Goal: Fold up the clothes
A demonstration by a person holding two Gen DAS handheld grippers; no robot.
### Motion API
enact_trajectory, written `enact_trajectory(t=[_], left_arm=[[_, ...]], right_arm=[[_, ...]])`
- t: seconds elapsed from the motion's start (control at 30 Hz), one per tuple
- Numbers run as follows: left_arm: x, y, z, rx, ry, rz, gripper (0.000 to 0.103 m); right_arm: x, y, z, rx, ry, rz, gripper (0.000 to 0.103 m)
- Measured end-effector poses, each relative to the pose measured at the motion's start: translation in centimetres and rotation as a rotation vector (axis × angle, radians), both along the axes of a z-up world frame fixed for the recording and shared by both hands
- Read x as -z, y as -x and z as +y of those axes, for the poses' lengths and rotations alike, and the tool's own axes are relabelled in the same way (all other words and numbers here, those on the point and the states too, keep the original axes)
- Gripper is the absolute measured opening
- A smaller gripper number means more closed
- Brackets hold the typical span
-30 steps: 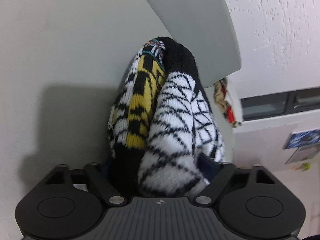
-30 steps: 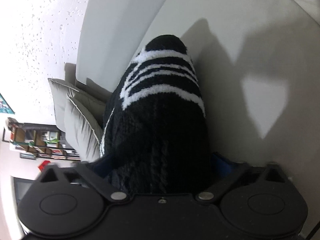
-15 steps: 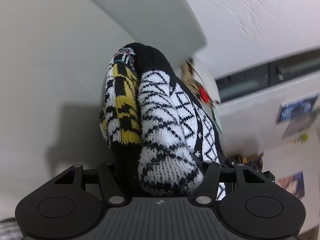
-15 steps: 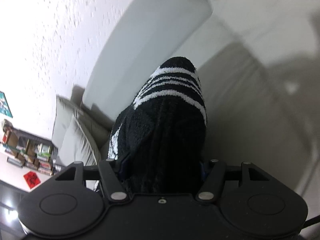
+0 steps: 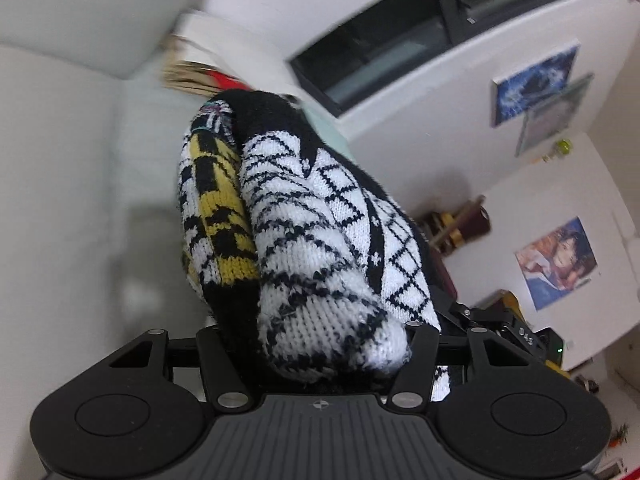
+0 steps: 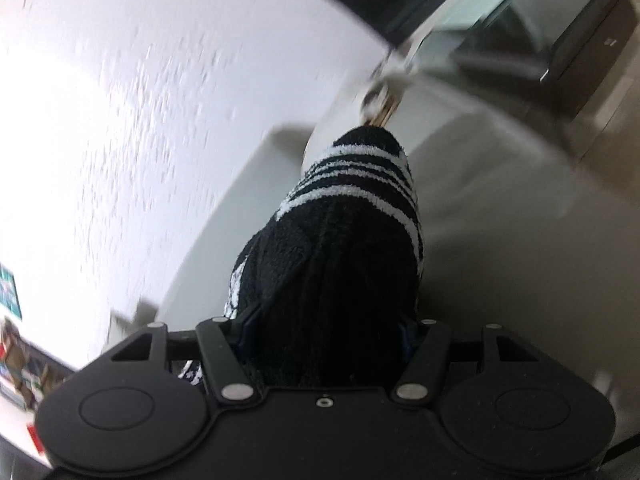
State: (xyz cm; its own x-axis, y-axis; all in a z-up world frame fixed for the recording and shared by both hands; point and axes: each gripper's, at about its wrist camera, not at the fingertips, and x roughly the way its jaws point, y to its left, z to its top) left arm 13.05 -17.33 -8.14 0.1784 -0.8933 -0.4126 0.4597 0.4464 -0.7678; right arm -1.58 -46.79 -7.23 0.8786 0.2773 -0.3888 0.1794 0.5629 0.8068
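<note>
A knitted sweater in black, white and yellow patterns [image 5: 320, 240] is bunched between the jaws of my left gripper [image 5: 312, 312], which is shut on it; the fabric hides the fingertips. In the right wrist view, a black part of the same sweater with white stripes [image 6: 344, 248] is bunched in my right gripper [image 6: 328, 320], also shut on it, fingertips hidden. Both grippers hold the sweater lifted above a pale grey sofa seat [image 5: 60, 220].
The sofa backrest [image 5: 100, 12] lies at upper left in the left wrist view, with a pile of clothes [image 5: 200, 68] at its end. Beyond are a white wall with pictures [image 5: 536, 84] and shelves. The right wrist view shows a textured white wall [image 6: 120, 120] and the sofa [image 6: 500, 240].
Both grippers have lifted and swung upward with the sweater. The views now tilt toward the walls and room instead of down at the sofa seat. Both grips are unchanged.
</note>
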Motion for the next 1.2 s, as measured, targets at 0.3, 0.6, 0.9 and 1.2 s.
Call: enact_trajectory(t=[0.3, 0.6, 0.9, 1.2], left_arm=[[5.3, 0.8, -9.0, 0.091, -0.101, 0.015, 0.055], [2.0, 3.1, -8.0, 0.070, 0.008, 0.134, 0.046], [10.0, 1.6, -6.1, 0.020, -0.059, 0.356, 0.064], [0.6, 5.3, -1.5, -0.022, -0.297, -0.053, 0.082]], right_arm=[[10.1, -1.1, -11.5, 0.121, -0.176, -0.002, 0.072], [8.5, 3.8, -12.1, 0.257, -0.139, 0.006, 0.091], [1.6, 6.0, -8.5, 0.213, 0.082, -0.067, 0.094], [-4.5, 7.3, -4.4, 0.102, 0.384, 0.047, 0.099]])
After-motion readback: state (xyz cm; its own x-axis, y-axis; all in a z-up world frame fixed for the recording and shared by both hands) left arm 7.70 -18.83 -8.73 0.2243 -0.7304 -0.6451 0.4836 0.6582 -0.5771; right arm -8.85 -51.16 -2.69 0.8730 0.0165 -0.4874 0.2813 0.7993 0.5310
